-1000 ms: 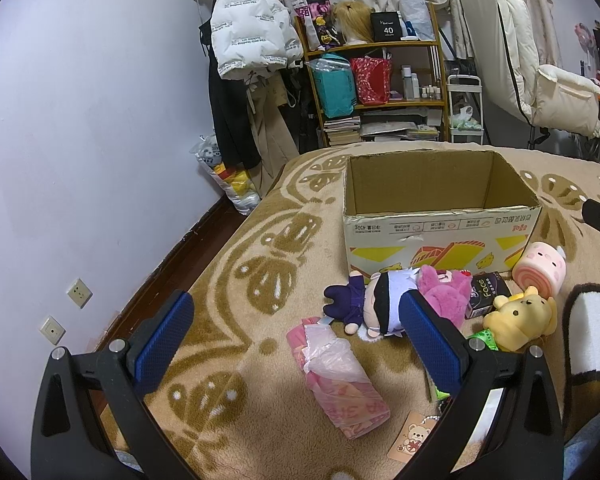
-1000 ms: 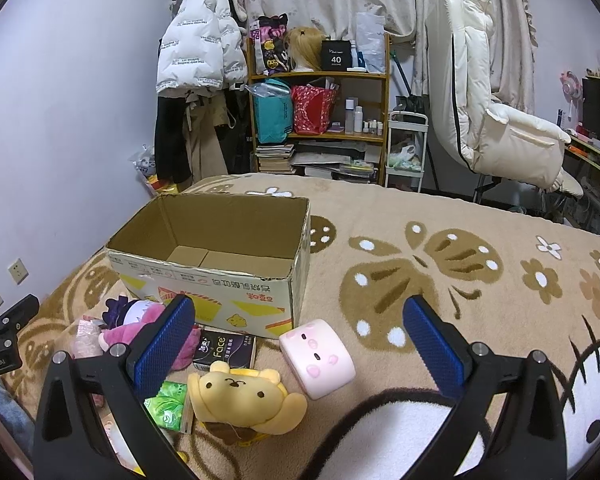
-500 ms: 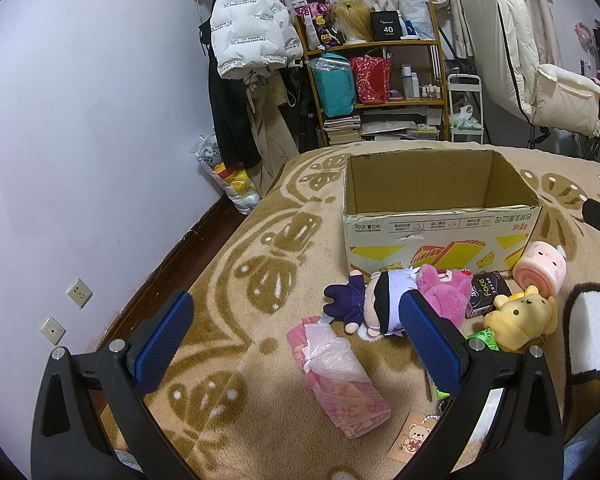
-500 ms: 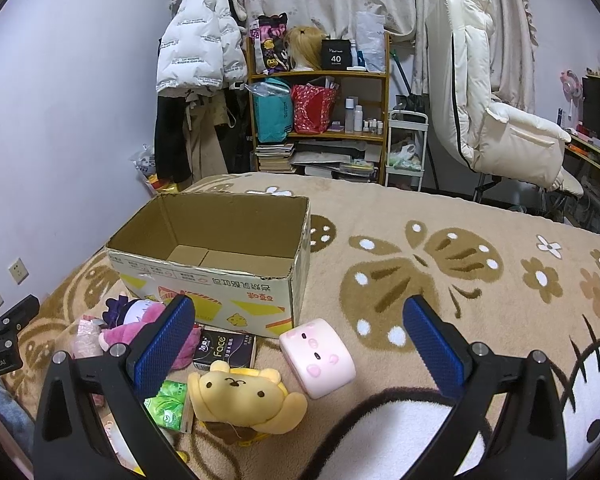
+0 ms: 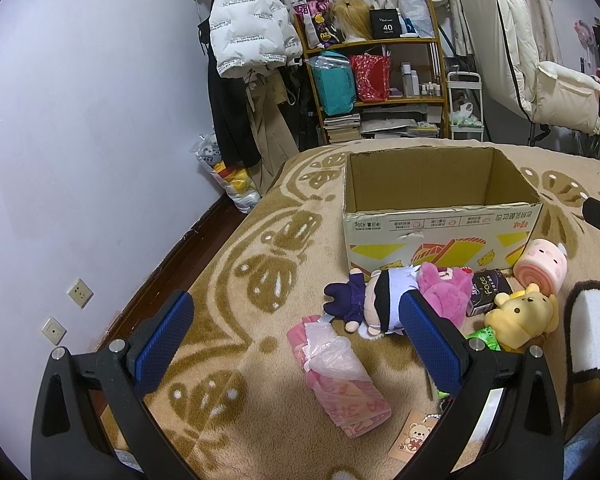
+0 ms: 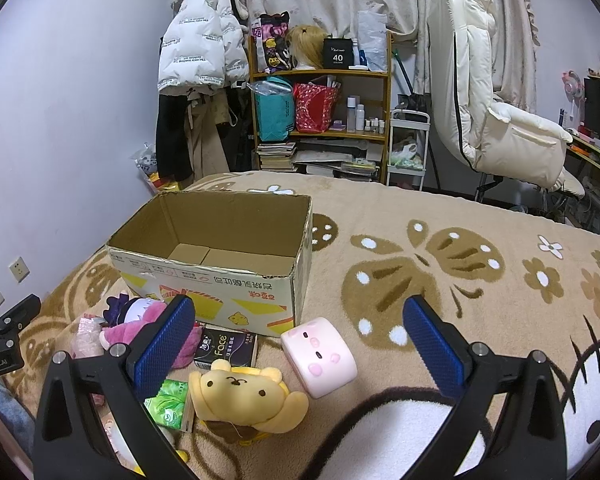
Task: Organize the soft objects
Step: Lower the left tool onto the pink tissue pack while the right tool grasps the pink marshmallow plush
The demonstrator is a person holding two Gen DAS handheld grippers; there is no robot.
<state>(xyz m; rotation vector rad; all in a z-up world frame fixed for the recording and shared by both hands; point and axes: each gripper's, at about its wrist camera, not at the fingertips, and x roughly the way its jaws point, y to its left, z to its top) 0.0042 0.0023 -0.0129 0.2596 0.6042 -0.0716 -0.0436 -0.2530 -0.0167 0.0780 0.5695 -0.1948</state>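
Observation:
An open, empty cardboard box [image 5: 440,216] [image 6: 216,276] stands on the patterned blanket. In front of it lie a purple doll [image 5: 370,304], a pink plush [image 5: 446,292] [image 6: 140,326], a yellow bear plush [image 5: 524,320] [image 6: 244,396], a pink roll-shaped plush [image 5: 542,270] [image 6: 320,354], a black tissue pack [image 6: 226,350] and a pink tissue pack [image 5: 340,380]. My left gripper [image 5: 296,338] hovers open above the pink tissue pack. My right gripper [image 6: 298,342] is open over the bear and the pink roll. Neither holds anything.
A green packet [image 6: 168,400] lies beside the bear, a small card [image 5: 414,434] near the pink pack. Behind the bed stand a cluttered wooden shelf [image 6: 320,120], hanging coats [image 6: 198,60] and a white chair [image 6: 496,120]. The wall [image 5: 80,120] is on the left.

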